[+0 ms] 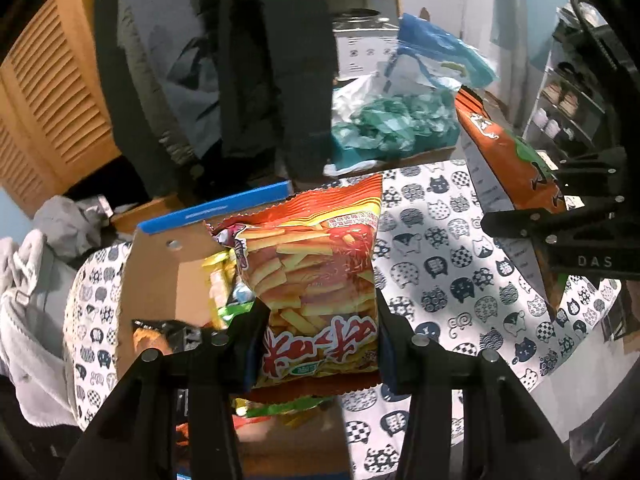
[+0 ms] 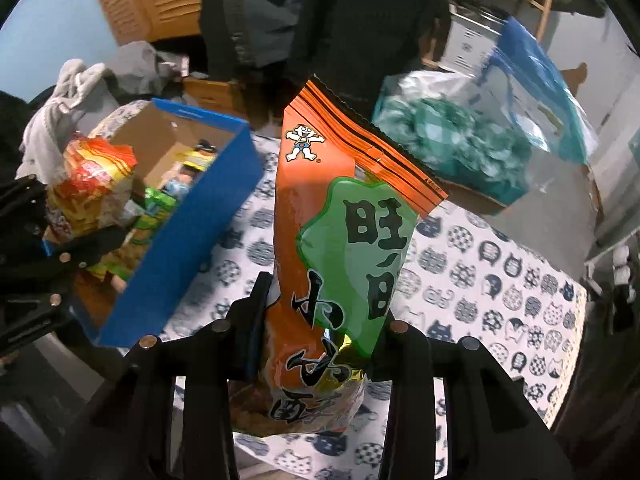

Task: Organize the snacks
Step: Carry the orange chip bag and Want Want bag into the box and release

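Nearest in the left wrist view, the left tongs are clenched on a red fries-snack bag, pads pressing both its side edges; the bag's long axis runs out toward 12 o'clock. Right behind it, from 9 to 11 o'clock, lies the blue cardboard box, with other snack packets inside. In the right wrist view, the right tongs grip an orange-and-green snack bag standing up toward 12 o'clock above the cat-print tabletop. There the box sits at 10 o'clock, well apart. The left hand is plainly nearer the box, so it looks likelier to drop first. Farther off, a green plastic bag lies at 1 o'clock.
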Available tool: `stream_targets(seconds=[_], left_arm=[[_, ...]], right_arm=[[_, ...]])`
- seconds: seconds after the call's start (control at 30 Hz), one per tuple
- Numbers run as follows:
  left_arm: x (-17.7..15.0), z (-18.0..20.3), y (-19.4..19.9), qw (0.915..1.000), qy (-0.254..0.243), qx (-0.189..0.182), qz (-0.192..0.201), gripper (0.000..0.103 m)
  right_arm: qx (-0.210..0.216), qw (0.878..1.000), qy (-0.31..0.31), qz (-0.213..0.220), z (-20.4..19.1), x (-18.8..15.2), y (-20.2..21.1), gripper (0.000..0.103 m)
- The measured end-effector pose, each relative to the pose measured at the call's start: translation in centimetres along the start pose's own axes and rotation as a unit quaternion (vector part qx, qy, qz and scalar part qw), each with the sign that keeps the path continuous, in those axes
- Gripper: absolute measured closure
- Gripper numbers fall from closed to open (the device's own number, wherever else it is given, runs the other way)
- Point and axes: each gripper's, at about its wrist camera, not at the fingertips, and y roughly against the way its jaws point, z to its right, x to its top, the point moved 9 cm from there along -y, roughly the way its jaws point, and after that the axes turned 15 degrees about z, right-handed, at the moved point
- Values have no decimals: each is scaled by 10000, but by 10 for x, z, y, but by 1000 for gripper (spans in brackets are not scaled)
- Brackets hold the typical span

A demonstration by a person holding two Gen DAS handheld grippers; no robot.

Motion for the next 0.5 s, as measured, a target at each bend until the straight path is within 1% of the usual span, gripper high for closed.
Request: stream_targets(seconds=[0.23, 0.37, 0.5], left_arm=[[-11, -38, -3, 9992, 333, 227, -76, 56], [-19, -56, -1, 9986, 400, 337, -68, 56], [-30, -71, -4, 9975, 568, 393, -172, 56]], right_arm=[[341, 9994, 95, -7, -38, 18, -12, 67], [470, 9987, 178, -23, -58, 28, -23, 67], [595, 9979, 234, -93, -75, 34, -34, 67]])
